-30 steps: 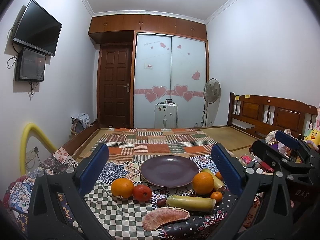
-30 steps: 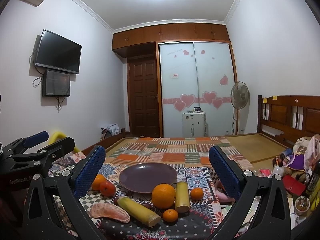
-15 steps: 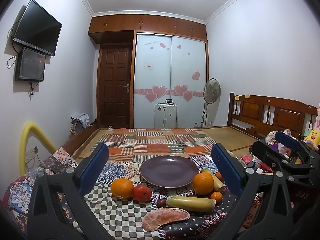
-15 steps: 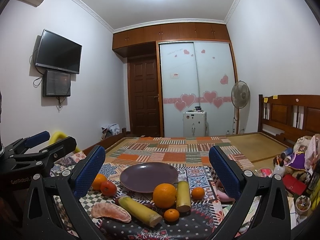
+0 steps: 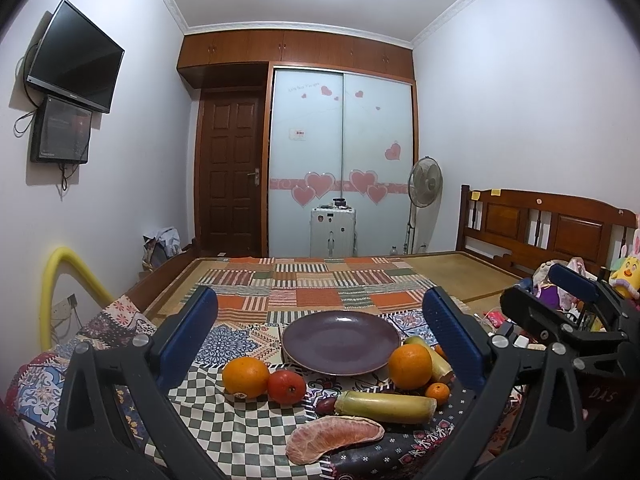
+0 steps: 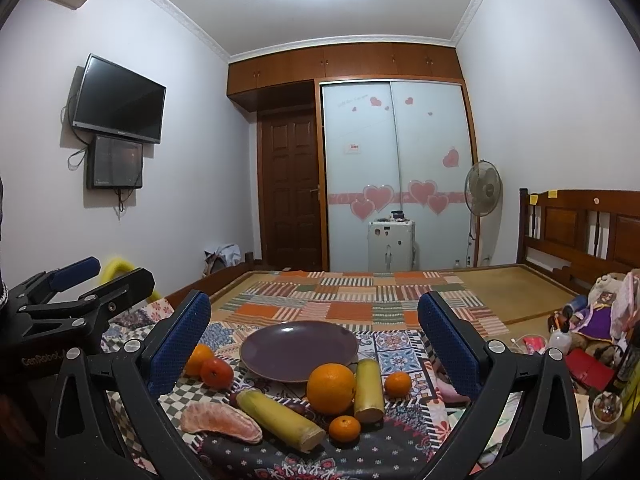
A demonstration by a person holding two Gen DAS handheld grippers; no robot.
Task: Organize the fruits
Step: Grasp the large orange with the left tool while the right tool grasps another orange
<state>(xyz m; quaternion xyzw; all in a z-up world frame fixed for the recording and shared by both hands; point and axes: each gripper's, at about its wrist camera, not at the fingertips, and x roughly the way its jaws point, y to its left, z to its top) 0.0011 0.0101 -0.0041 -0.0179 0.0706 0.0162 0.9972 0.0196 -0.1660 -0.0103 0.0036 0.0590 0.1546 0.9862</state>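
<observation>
An empty purple plate (image 5: 340, 340) (image 6: 298, 350) lies on the patterned cloth. Around its near side lie two oranges (image 5: 245, 376) (image 5: 410, 366), a red tomato (image 5: 287, 387), two yellow-green cane pieces (image 5: 386, 404) (image 6: 368, 384), small mandarins (image 5: 437, 393) (image 6: 344, 429), a peeled pomelo segment (image 5: 334, 438) (image 6: 220, 422) and a dark small fruit (image 5: 325, 405). My left gripper (image 5: 320, 344) is open and empty, held short of the fruit. My right gripper (image 6: 314, 344) is open and empty too, to the right of the left one.
The fruit lies on a bed covered with a patchwork quilt (image 5: 304, 288). A wooden headboard (image 5: 548, 228), soft toys (image 5: 626, 272) and clutter (image 6: 588, 364) stand at the right. A yellow foam tube (image 5: 60, 280) stands at the left wall.
The right gripper has drifted very slightly; the left has not moved. Nothing was taken hold of.
</observation>
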